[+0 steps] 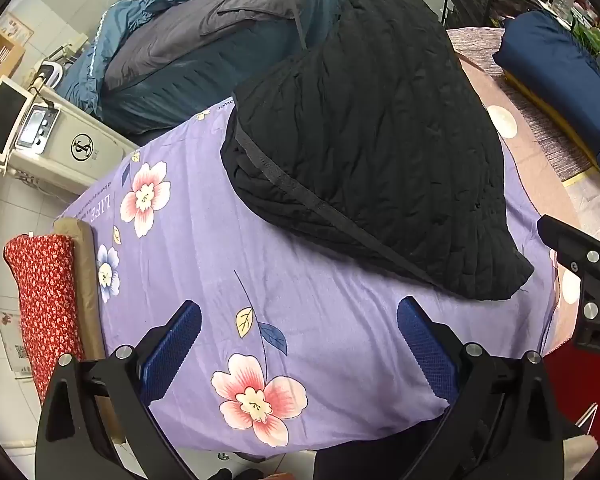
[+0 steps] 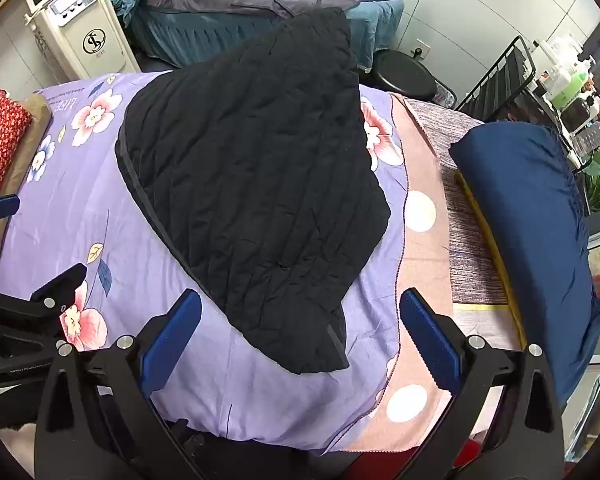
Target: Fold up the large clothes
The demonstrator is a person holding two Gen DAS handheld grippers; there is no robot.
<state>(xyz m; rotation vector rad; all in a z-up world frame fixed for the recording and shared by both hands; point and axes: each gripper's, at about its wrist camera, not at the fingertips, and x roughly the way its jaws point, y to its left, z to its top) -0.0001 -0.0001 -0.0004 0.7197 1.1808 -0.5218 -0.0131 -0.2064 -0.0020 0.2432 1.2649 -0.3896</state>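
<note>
The black quilted jacket (image 1: 372, 128) is laid folded on the purple flowered sheet (image 1: 188, 264), while the left gripper (image 1: 299, 332) and right gripper (image 2: 300, 320) are held wide open and empty above it.

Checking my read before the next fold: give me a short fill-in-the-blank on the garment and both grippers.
The quilted jacket lying on the sheet is ____ in colour.
The floral sheet under it is mostly ____.
The left gripper holds ____ between its blue fingers.
The right gripper stands ____.

Missing words: black; purple; nothing; open
</note>
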